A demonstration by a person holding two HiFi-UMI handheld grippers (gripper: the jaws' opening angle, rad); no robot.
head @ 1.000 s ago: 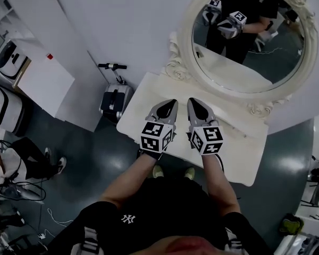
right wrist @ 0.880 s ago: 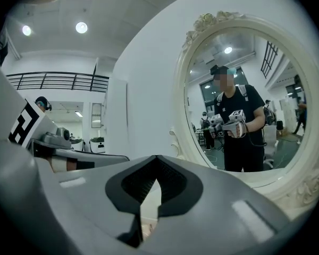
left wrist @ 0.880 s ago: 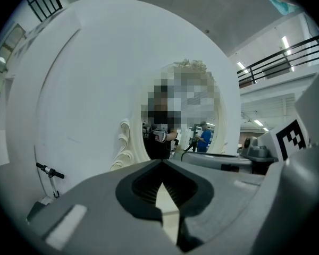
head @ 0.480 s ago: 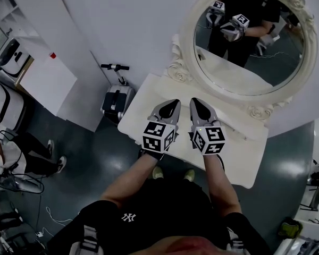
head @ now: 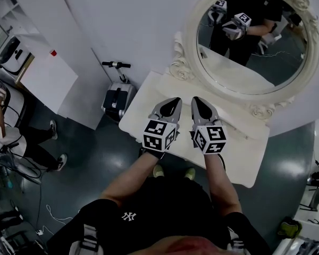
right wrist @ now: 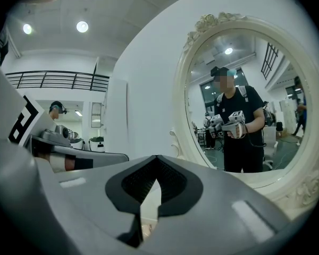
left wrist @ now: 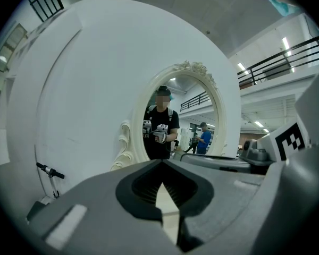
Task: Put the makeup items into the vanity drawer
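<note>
My left gripper (head: pixel 171 101) and right gripper (head: pixel 196 99) hover side by side over the white vanity table (head: pixel 143 106), both pointing at the oval mirror (head: pixel 251 41). In the left gripper view the left gripper (left wrist: pixel 160 161) has its jaws shut tip to tip with nothing between them. The right gripper (right wrist: pixel 157 157) looks the same in its own view. A thin dark line (head: pixel 236 130) lies on the tabletop to the right; I cannot tell what it is. No makeup item and no drawer front shows in any view.
The mirror's carved cream frame (head: pixel 178 68) rises at the table's back and reflects the person with both grippers. A folded scooter (head: pixel 117 97) stands left of the table by a white wall. Another person (head: pixel 13 137) is at the far left on the dark floor.
Both grippers stay shut in the same place over the table. The head view has shifted slightly, and the person at the far left has moved.
</note>
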